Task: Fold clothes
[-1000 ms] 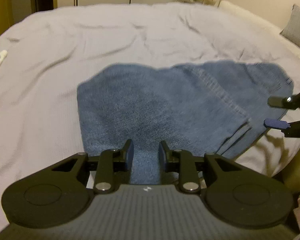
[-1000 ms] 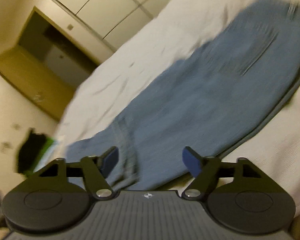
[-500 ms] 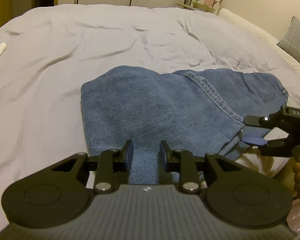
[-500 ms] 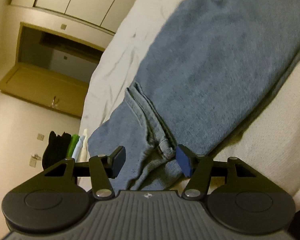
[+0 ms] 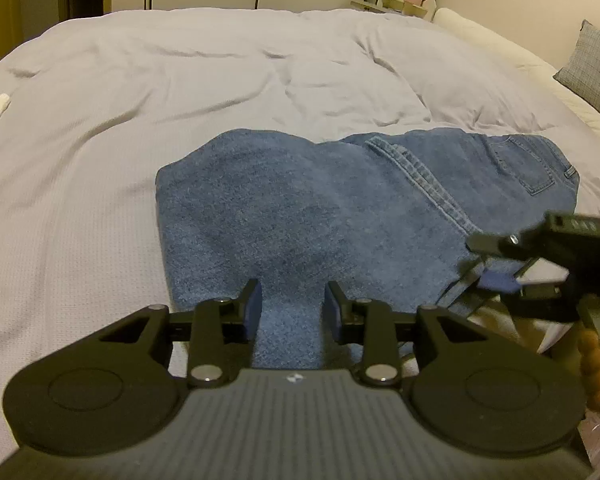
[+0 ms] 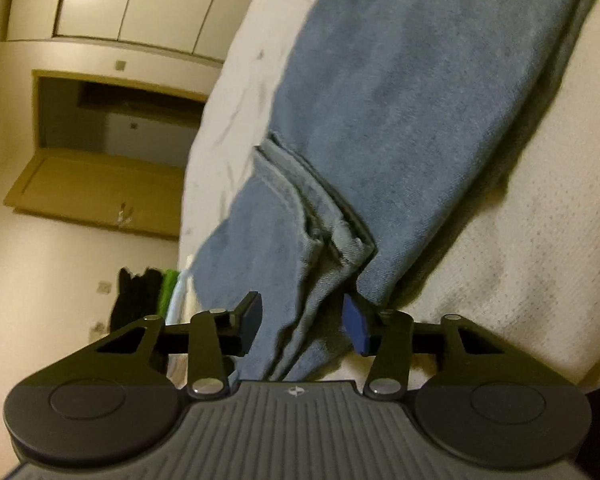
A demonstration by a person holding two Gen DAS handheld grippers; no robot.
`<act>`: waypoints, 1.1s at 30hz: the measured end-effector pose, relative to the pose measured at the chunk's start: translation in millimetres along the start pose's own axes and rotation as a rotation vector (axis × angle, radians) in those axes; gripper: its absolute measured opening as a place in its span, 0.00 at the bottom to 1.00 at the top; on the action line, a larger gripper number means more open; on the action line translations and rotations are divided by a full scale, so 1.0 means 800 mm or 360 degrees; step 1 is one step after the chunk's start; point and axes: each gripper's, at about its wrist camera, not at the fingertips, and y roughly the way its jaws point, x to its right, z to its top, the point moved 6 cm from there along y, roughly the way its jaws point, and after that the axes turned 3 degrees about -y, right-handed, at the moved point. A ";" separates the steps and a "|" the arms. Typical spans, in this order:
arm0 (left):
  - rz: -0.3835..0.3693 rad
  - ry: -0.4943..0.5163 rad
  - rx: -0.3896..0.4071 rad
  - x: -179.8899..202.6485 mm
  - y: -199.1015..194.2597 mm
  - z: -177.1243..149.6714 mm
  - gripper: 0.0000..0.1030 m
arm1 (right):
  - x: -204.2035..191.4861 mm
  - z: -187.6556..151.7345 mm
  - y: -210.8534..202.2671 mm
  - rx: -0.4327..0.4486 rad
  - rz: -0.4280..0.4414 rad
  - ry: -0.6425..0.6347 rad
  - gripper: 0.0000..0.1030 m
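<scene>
My jeans point(image 5: 340, 216) lie doubled on the bed point(image 5: 180, 80) — mid-fold, I judge. Both tongs gape, holding nothing: left point(image 5: 293, 304) over the near edge, right point(image 6: 302, 322) straddling the hems point(image 6: 316, 240) — next, a pinch there.

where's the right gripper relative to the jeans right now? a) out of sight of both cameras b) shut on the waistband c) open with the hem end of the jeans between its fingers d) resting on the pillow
c: in the right wrist view the right gripper stands open, its fingers apart on either side of the hem end of the jeans, not yet closed on the denim.
</scene>
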 end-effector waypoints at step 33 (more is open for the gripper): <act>-0.0276 0.0460 -0.0116 0.171 0.071 0.060 0.36 | 0.027 0.179 -0.175 0.0677 -0.0490 -0.0681 0.09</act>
